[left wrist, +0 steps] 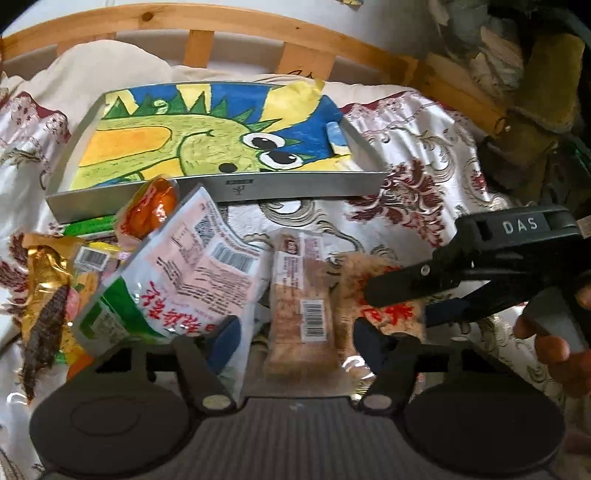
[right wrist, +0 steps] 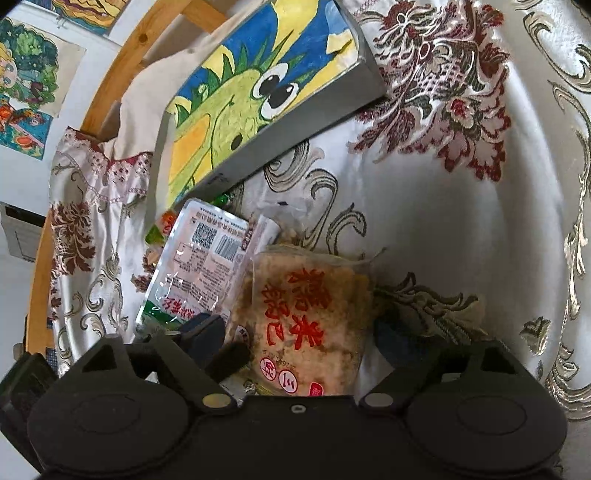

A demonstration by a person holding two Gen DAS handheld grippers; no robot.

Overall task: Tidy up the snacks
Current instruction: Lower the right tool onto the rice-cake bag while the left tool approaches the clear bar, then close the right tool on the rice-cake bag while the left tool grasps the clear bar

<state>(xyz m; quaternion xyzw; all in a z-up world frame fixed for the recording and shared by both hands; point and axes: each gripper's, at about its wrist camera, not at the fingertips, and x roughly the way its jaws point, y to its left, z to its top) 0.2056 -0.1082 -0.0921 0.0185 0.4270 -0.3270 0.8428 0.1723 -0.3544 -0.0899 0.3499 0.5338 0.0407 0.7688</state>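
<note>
Our right hand-held gripper (right wrist: 295, 332) stands wide open around the rice cracker pack (right wrist: 306, 317); our left hand-held gripper (left wrist: 295, 336), equally open, straddles a barcoded bar (left wrist: 301, 295), gripping nothing.

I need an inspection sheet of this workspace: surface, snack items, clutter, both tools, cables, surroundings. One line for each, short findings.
Surface: white floral cloth, wrinkled, covers the whole work area.
Job's things: grey box lined with a dragon drawing, no snacks inside; pink-white packet, long bar packet and rice cracker packet piled in front of it.
Clutter: orange packet and gold wrapper at the left of the pile.
Grippers: left tool open around the long bar packet; right tool open around the rice cracker packet.
Cables: nothing seen.
Surroundings: wooden rail behind the box; drawings on the wall.
</note>
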